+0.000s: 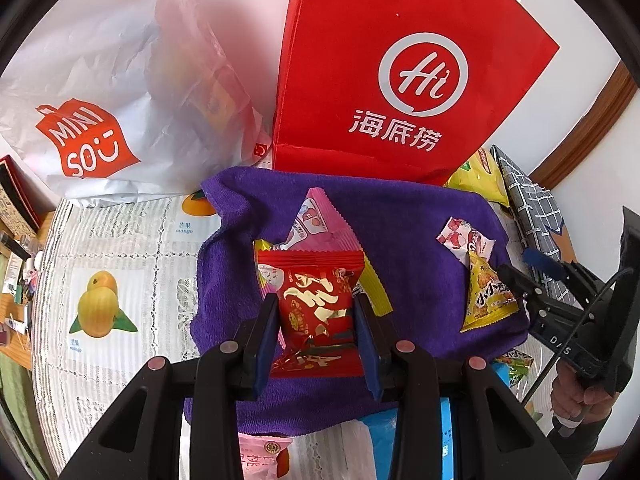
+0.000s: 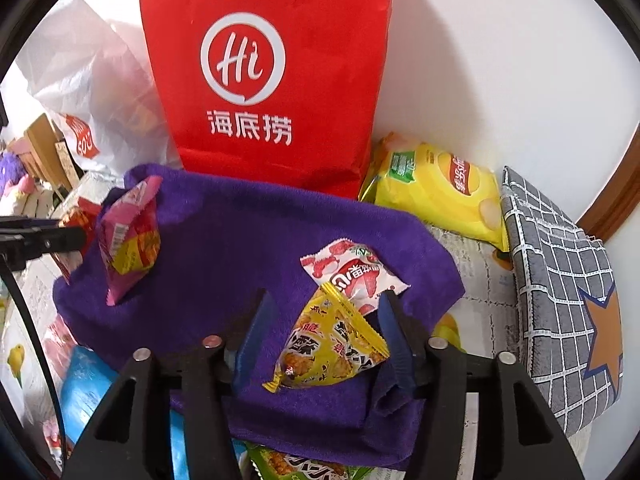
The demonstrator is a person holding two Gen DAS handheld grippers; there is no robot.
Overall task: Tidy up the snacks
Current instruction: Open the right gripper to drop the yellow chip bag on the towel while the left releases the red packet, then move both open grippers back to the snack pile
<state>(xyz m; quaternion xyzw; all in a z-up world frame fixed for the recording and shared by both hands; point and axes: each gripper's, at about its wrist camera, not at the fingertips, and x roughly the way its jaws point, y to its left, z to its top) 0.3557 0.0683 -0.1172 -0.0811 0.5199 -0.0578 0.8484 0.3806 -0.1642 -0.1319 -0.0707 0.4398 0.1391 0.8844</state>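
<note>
My left gripper [image 1: 315,312] is shut on a red and gold snack packet [image 1: 316,300] above a pile of pink [image 1: 324,224] and yellow packets on the purple towel [image 1: 404,216]. My right gripper [image 2: 324,316] is open, its fingers on either side of a yellow snack packet [image 2: 328,348] lying on the purple towel [image 2: 232,240]. A white and red candy packet [image 2: 352,276] lies just beyond it. The right gripper also shows in the left wrist view [image 1: 516,284] beside the yellow packet [image 1: 488,296]. The pink packet pile [image 2: 128,236] sits at the towel's left.
A red paper bag [image 1: 400,72] stands behind the towel, a white Miniso plastic bag [image 1: 100,112] to its left. A yellow chip bag [image 2: 440,192] and a grey checked cushion [image 2: 560,280] lie on the right. More packets [image 1: 264,456] lie at the near edge.
</note>
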